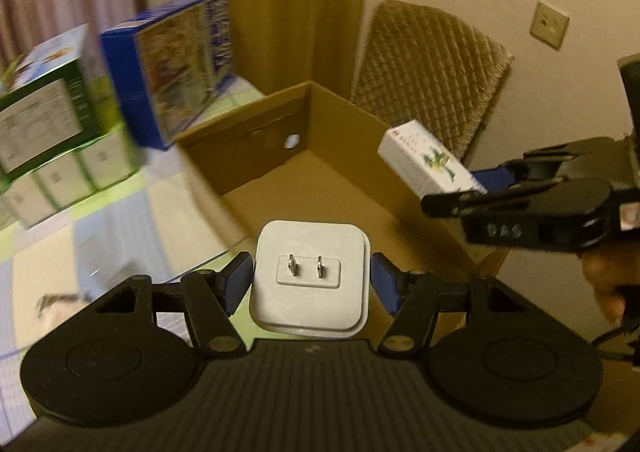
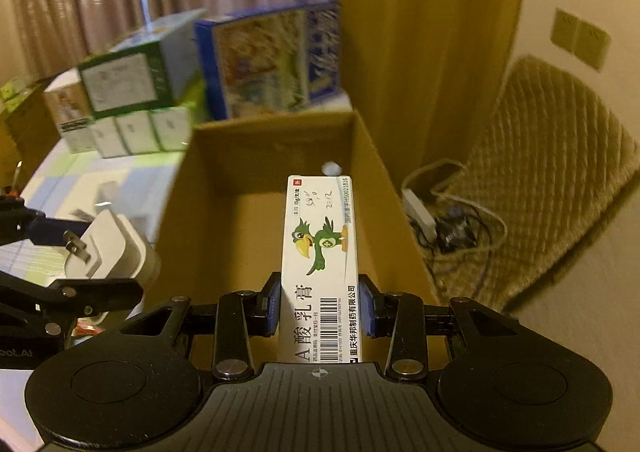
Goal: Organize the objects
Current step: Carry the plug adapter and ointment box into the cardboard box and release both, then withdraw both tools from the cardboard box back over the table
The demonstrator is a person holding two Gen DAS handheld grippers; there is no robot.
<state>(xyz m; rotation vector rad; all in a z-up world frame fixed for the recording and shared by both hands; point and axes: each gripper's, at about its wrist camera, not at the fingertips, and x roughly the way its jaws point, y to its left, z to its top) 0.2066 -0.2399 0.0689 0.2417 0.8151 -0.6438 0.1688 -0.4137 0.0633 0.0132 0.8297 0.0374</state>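
The left tool (image 1: 310, 282) is closed on a white plug adapter (image 1: 310, 280), prongs facing the camera, held over the near edge of the open cardboard box (image 1: 256, 123). The right tool (image 2: 320, 310) clamps a long white ointment carton (image 2: 320, 264) lengthwise above the box's right wall. To do this well, lower each item close to the box floor before releasing, one at a time, laid flat. The box looks empty inside; it sits at the worktop (image 1: 120, 211) corner.

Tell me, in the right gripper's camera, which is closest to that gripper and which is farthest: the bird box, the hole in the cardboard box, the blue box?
1. Bird box, held between its fingers.
2. Hole, in the cardboard box's far wall.
3. Blue box, behind, slightly left.
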